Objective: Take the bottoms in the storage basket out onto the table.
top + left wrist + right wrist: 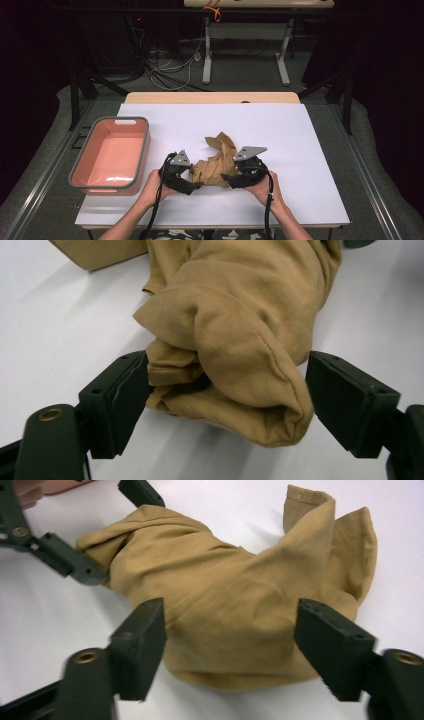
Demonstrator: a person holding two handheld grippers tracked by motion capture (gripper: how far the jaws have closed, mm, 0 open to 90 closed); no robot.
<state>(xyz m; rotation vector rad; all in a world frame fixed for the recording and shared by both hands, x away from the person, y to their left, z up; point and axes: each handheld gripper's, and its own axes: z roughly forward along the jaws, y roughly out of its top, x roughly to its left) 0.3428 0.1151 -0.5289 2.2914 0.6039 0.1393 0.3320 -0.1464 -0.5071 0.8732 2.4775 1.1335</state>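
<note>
table point(300, 150): white top | on it: tan cloth point(216, 162), crumpled | pink tub point(111, 156), left edge

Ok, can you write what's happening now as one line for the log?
left claw: open, straddling cloth end | right claw: open, straddling tan cloth | cloth: crumpled on table | pink bin: empty, left

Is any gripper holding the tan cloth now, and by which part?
Nothing is held yet. Both the left gripper and right gripper are open, straddling bunched ends of the tan cloth.

Lab: floor cables point(170, 67), bare worktable point(300, 150)
</note>
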